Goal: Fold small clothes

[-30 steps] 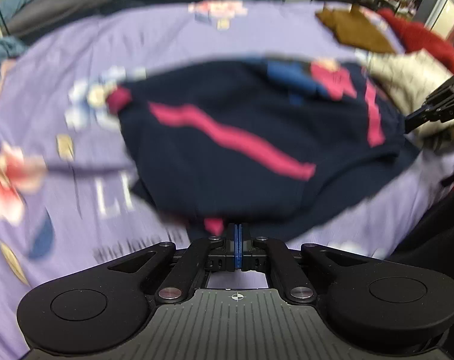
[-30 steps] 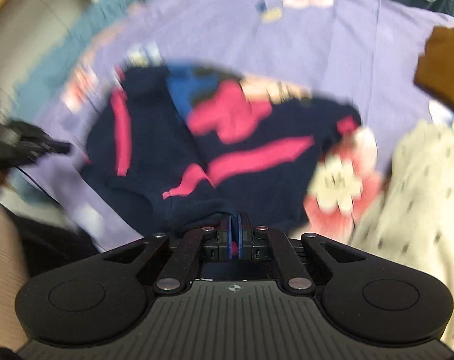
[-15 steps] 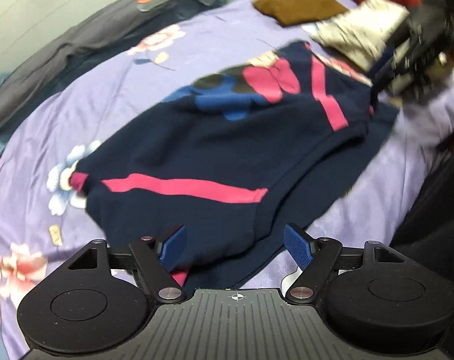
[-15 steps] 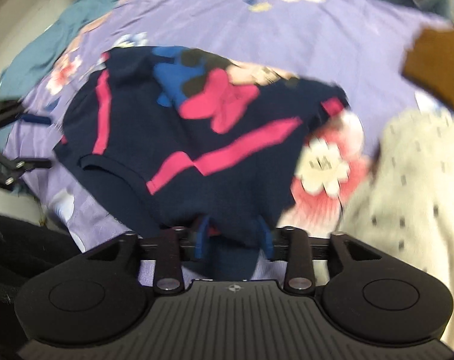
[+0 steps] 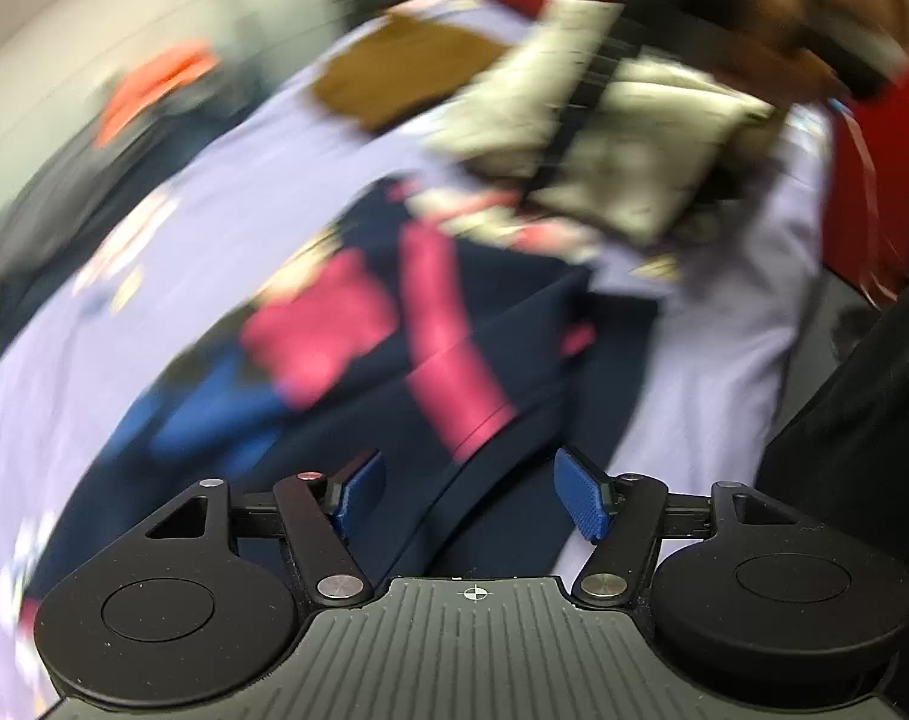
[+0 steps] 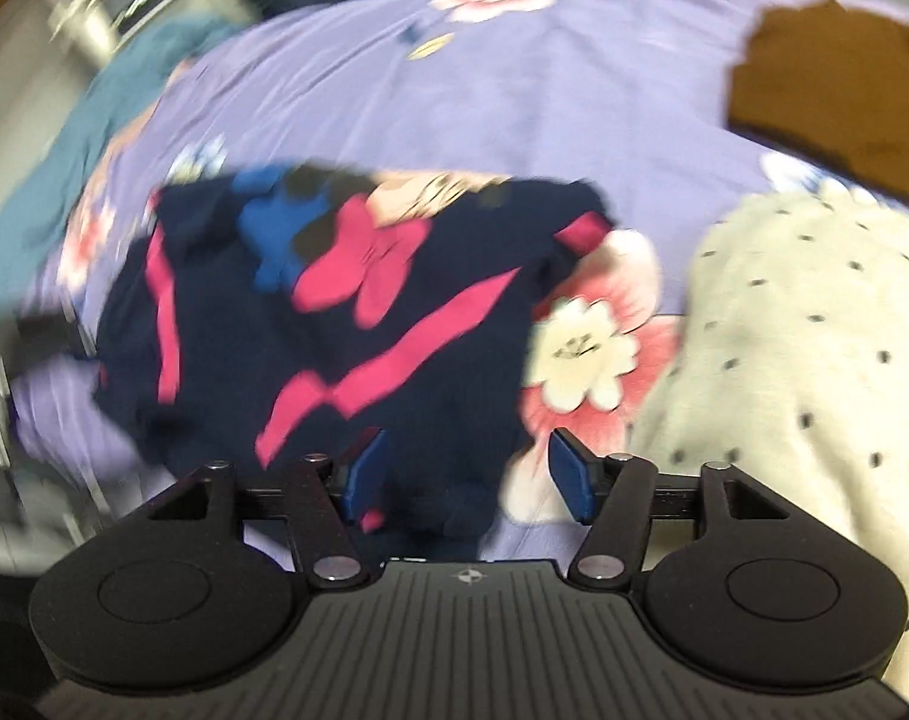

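Note:
A small navy garment [image 5: 346, 396] [image 6: 334, 324] with pink stripes and a pink and blue print lies spread on the lilac flowered bedsheet [image 6: 454, 96]. My left gripper [image 5: 471, 495] stands wide open over the garment's near hem, its blue pads clear of the cloth. In the right wrist view my right gripper [image 6: 469, 474] is over the garment's other near edge, and its jaws are opening. A fold of navy cloth lies between its blue pads, which do not press on it. Both views are blurred.
A cream dotted garment [image 6: 802, 336] [image 5: 604, 138] lies folded at the right, with a brown one [image 6: 832, 84] [image 5: 406, 72] behind it. Something red [image 5: 874, 180] sits by the bed's edge. Teal cloth [image 6: 76, 138] lines the far left; orange fabric [image 5: 154, 84] lies at the back.
Both grippers were shut on the garment's hem and have let go. The left one opened wide and swung sideways along the hem with a roll. The right one is widening.

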A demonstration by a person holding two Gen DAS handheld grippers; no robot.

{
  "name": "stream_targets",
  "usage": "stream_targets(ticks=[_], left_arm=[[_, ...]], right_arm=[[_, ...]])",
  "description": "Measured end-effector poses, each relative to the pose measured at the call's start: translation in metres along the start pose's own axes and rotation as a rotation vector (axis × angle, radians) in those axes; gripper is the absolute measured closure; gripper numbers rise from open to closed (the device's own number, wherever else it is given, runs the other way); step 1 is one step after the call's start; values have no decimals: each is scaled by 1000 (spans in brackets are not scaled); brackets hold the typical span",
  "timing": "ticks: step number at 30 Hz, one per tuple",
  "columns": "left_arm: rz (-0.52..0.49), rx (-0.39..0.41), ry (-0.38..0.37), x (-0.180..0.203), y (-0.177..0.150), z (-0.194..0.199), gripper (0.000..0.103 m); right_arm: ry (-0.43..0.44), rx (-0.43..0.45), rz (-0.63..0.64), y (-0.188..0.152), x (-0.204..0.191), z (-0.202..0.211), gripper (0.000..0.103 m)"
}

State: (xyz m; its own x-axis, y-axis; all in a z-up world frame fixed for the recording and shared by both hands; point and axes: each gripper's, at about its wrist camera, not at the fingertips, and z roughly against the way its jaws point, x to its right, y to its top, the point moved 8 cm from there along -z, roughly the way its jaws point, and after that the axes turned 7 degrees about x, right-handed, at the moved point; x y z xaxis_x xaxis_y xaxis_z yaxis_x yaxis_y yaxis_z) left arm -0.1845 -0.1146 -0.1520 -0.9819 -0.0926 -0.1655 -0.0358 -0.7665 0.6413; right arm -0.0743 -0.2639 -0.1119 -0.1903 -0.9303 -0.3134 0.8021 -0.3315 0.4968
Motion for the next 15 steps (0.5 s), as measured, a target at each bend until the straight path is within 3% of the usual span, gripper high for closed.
stream_targets(ticks=[4,7,10,15], left_arm=[[-180,17,-39,50,23,-38,0],[-219,-6,-19,70,29,-60,0],[-141,-33,67,64,32,-76,0],[37,-78,102,46,39,-84,1]], right_arm=[[45,23,-165,21,20,3,33],[59,34,-225,33,31,2,33],[51,38,-222,40,38,0,33],[66,39,-208,43,37,-4,31]])
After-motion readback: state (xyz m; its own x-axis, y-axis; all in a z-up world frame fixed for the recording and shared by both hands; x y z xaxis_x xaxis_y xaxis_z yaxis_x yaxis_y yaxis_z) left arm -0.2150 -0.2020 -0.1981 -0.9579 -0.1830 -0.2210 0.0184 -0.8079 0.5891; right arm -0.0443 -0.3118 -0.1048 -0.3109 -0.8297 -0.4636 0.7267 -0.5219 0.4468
